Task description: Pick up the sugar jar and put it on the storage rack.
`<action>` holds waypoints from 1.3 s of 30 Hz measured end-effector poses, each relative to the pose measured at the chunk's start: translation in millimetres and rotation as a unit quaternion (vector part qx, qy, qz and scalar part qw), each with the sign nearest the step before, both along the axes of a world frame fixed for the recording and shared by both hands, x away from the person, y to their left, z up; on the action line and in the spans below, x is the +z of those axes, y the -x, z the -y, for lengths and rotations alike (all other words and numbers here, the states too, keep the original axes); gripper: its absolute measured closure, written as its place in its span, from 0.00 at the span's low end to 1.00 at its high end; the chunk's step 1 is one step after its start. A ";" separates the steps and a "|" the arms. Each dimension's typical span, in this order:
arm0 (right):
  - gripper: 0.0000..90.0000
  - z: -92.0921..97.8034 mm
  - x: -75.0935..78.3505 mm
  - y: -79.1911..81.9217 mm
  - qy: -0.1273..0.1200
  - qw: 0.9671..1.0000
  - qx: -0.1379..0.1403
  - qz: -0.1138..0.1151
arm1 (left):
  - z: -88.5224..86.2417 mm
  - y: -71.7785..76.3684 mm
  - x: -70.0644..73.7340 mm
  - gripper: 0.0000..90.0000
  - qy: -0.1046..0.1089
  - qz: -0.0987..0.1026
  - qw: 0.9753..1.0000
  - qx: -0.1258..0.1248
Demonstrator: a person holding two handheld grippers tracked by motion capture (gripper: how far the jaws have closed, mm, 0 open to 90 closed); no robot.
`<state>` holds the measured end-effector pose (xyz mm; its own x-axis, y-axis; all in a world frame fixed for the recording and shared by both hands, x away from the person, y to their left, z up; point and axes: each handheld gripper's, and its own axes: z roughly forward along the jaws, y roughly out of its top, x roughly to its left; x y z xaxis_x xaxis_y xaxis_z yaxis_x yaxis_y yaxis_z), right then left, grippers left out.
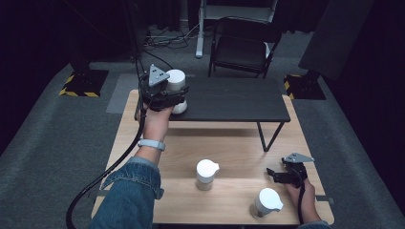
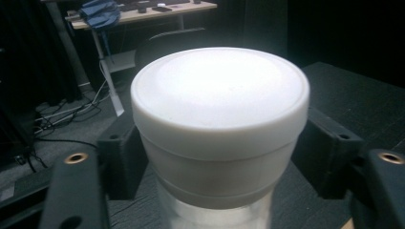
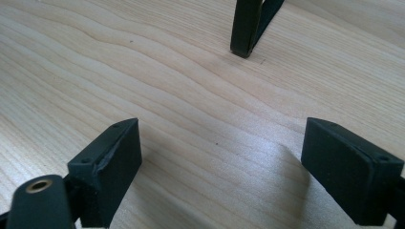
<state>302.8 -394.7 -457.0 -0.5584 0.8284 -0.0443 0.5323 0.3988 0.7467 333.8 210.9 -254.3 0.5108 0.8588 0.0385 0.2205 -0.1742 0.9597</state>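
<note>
Left tool [image 1: 165, 93] clamped on white lidded jar [image 2: 219, 124], jaws pressing both sides just under lid rim. Jar at near-left corner of black raised shelf [image 1: 229, 98]; whether base rests on shelf or hangs just above, hard to tell.

Right tool [image 3: 219, 171] empty, jaws spread wide, low over wooden table [image 1: 239, 152].

Two more white jars wait on table: one mid-table [image 1: 206, 174], one by right hand [image 1: 266, 202].

Risks: jar near shelf edge, so early release could tip it off; smooth wall may slip in jaws.
</note>
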 end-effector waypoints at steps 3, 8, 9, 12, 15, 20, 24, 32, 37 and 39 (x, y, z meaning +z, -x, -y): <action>0.15 -0.1 -0.1 0.2 0.001 1.000 0.000 0.001 | -0.5 1.7 2.4 0.22 0.001 -0.002 1.000 -0.003; 0.15 -0.1 0.0 0.1 0.000 1.000 0.000 0.000 | -1.5 6.8 4.3 0.19 -0.003 0.002 1.000 -0.002; 0.15 0.0 0.0 0.0 0.000 1.000 0.000 0.000 | -2.1 7.5 4.5 0.18 -0.004 0.003 1.000 -0.003; 0.15 -0.1 0.0 -0.2 0.000 1.000 0.000 0.000 | -3.4 9.8 5.0 0.18 -0.009 0.003 1.000 -0.002; 0.15 -0.4 0.0 -0.2 -0.001 1.000 0.001 -0.001 | -6.1 12.9 3.9 0.18 -0.006 0.004 1.000 -0.003; 0.15 -0.3 0.0 -0.6 -0.002 1.000 0.002 -0.001 | -9.3 19.2 0.7 0.18 -0.006 0.004 1.000 0.001; 0.15 -0.4 0.1 -0.7 -0.002 1.000 0.002 -0.001 | -12.8 24.7 -1.3 0.17 -0.005 0.003 1.000 0.003; 0.15 0.3 0.1 -1.4 -0.002 1.000 0.003 -0.002 | -20.5 38.2 -1.9 0.17 -0.004 0.008 1.000 0.007; 0.15 0.7 0.2 -1.9 -0.003 1.000 0.004 -0.004 | -25.0 45.3 -2.2 0.17 -0.003 0.009 1.000 0.008; 0.15 0.8 0.2 -1.9 -0.003 1.000 0.004 -0.004 | -26.2 47.8 -2.6 0.17 -0.005 0.009 1.000 0.008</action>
<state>304.7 -395.5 -456.8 -0.5657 0.8239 -0.0354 0.5342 0.3989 0.7453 286.0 237.1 -256.9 0.4969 0.8660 0.0564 0.2069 -0.1813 0.9614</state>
